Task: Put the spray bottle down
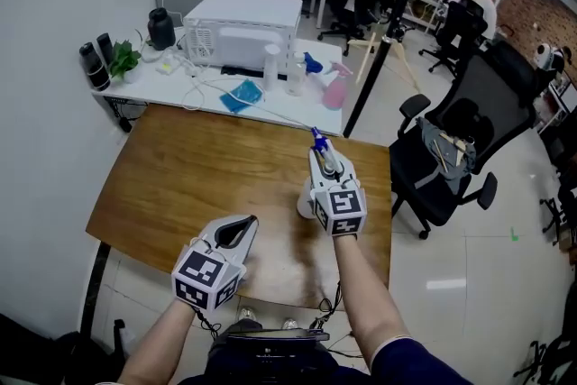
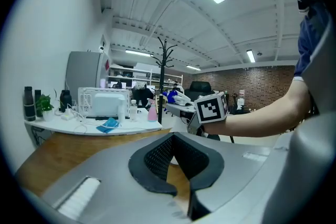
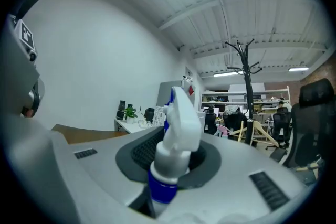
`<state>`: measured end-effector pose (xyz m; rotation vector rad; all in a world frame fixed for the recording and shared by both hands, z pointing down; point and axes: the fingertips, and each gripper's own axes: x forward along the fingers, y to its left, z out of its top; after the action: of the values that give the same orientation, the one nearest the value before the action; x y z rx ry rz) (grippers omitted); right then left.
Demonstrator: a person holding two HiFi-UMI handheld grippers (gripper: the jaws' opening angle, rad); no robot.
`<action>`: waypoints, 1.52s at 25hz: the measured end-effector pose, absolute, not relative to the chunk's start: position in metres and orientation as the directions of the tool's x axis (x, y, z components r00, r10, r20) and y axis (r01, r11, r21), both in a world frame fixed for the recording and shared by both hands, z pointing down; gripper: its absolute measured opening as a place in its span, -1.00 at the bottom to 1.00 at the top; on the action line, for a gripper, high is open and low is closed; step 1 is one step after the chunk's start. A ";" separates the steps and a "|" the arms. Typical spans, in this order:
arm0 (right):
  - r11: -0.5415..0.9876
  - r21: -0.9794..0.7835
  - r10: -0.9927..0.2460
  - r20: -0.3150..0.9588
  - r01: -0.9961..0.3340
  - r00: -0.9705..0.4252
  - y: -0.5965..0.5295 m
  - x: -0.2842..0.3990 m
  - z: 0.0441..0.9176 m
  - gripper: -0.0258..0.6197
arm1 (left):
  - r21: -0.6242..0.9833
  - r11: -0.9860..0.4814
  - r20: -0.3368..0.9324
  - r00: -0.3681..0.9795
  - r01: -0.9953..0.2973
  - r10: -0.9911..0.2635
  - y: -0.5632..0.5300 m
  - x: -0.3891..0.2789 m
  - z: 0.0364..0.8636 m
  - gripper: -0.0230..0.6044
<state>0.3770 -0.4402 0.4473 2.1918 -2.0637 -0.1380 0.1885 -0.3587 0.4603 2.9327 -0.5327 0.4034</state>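
Along the white bench (image 1: 153, 86) at the back we see, from the left, a plant (image 1: 123, 60), a microwave (image 1: 243, 32), a blue cloth (image 1: 242, 96) and a pink sprayer (image 1: 335, 87). A black pole (image 1: 383, 41) and an office chair (image 1: 460, 149) stand further right. Over the wooden bench (image 1: 198, 176), the left gripper (image 1: 239, 228) has its jaws tip to tip, holding nothing. The right gripper (image 1: 325, 160) has its jaws clamped on the neck of the spray bottle (image 3: 176, 134). The bottle's white head stands above the jaws and its body hangs below, over the wooden bench's right part. It stands roughly upright, nozzle pointing away from us.
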 end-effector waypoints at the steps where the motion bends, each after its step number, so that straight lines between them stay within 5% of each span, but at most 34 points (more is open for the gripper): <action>1: -0.056 0.153 -0.998 0.022 -0.987 0.060 -0.445 0.377 0.450 -0.69 | 0.081 -0.927 0.290 0.898 -0.367 -0.330 -0.361 0.186 0.462 -0.90; 36: 0.012 0.089 -1.000 0.028 -0.996 -0.010 -0.461 0.370 0.470 -0.64 | 0.129 -0.898 0.310 0.877 -0.421 -0.367 -0.370 0.182 0.478 -0.90; 38: 0.016 0.074 -0.999 0.031 -0.997 -0.014 -0.461 0.373 0.473 -0.43 | 0.126 -0.898 0.310 0.876 -0.422 -0.368 -0.370 0.182 0.478 -0.90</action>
<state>0.3726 -0.4613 0.4726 2.1526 -2.1849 -0.0469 0.1815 -0.3699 0.4780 2.8572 -0.6072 0.4171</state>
